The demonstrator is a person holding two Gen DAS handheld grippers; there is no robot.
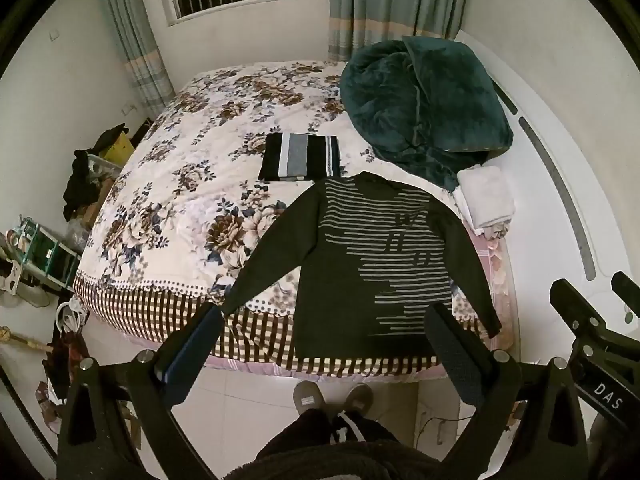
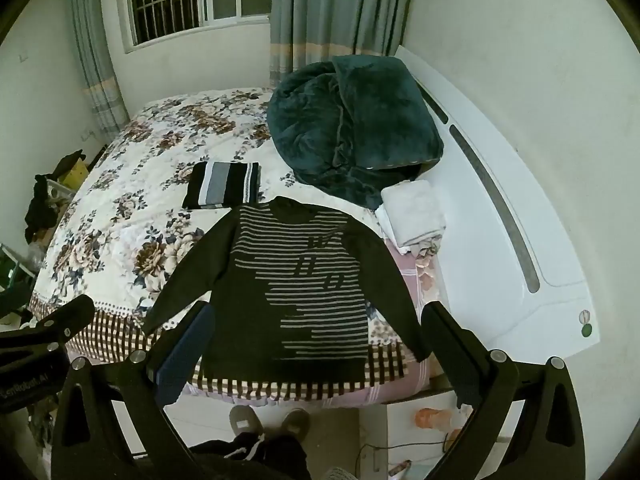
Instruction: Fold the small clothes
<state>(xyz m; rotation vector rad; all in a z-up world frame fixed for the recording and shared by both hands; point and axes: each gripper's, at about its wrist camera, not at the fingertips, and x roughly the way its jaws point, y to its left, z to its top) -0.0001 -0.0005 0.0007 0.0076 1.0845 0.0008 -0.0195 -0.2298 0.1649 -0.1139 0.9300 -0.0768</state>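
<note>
The striped sweater (image 1: 372,256) lies flat on the bed (image 1: 180,184), soft and limp. Both tongs, left (image 1: 324,344) and right (image 2: 316,340), hover open and empty; its sleeve cuffs look best to pinch.

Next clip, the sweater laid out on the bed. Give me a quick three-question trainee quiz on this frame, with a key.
1. True or false: the dark striped sweater lies spread flat with both sleeves out.
2. What sits on the floral bedspread just beyond the sweater's collar?
A. a folded black, grey and white striped garment
B. a pair of shoes
C. a laundry basket
3. Fill in: the left gripper and the right gripper are both ____ and hold nothing.

Key: 1 true; 2 A; 3 open. The teal blanket and the white folded cloth lie to the right of the sweater, by the headboard.
</note>
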